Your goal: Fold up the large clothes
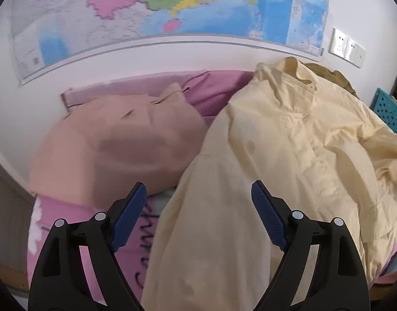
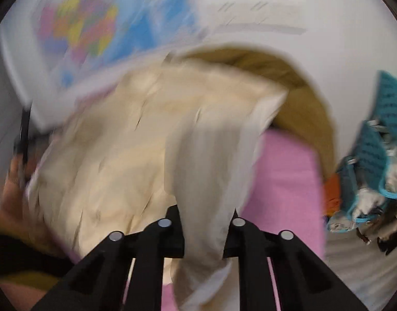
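A large cream shirt (image 1: 289,150) lies spread on a pink sheet (image 1: 69,223), collar toward the wall. My left gripper (image 1: 198,212) is open, its blue pads (image 1: 128,220) either side of the shirt's near hem and sleeve, just above the cloth. In the right wrist view, which is motion-blurred, my right gripper (image 2: 204,223) is shut on a fold of the cream shirt (image 2: 206,171), lifted off the pink sheet (image 2: 283,181).
A folded tan garment (image 1: 115,145) lies left of the shirt. An olive garment (image 2: 302,98) lies behind it. A teal basket (image 2: 374,150) with clutter stands at the right. A wall map (image 1: 159,7) and sockets (image 1: 346,46) are on the wall behind.
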